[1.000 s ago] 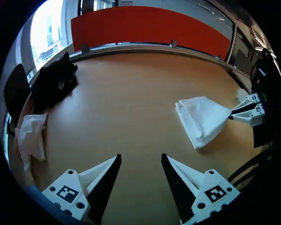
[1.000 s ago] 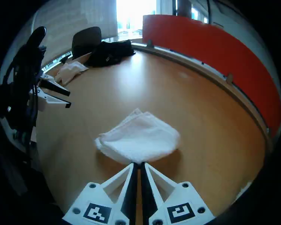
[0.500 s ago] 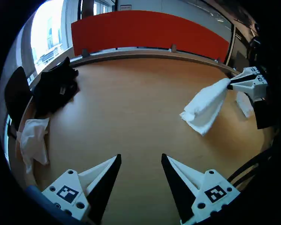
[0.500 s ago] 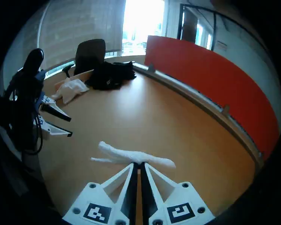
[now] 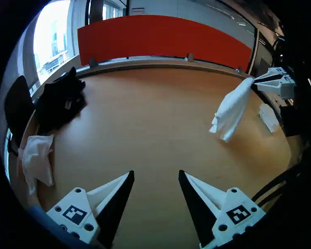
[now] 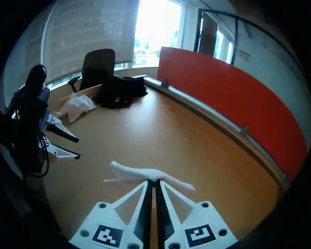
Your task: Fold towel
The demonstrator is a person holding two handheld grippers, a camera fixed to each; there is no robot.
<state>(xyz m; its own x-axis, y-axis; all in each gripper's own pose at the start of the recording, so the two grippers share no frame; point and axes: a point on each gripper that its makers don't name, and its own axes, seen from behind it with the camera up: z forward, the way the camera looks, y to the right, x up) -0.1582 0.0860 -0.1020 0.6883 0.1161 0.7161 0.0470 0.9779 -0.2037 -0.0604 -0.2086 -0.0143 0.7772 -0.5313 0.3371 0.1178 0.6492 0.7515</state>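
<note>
Towel (image 5: 231, 111) lies ahead and to the right of the left gripper (image 5: 155, 172), whose fingers stand wide apart and empty over the near part of the table (image 5: 147, 120). Farther out, the right gripper (image 6: 153, 182) has its fingers closed on the towel's top corner, so the cloth hangs with its long axis pointing down (whether the lower tip brushes the wood I cannot tell). That free lower end probably falls to the left gripper. At the far left lie a white cloth (image 5: 35, 159) and a black garment (image 5: 60, 99).
</note>
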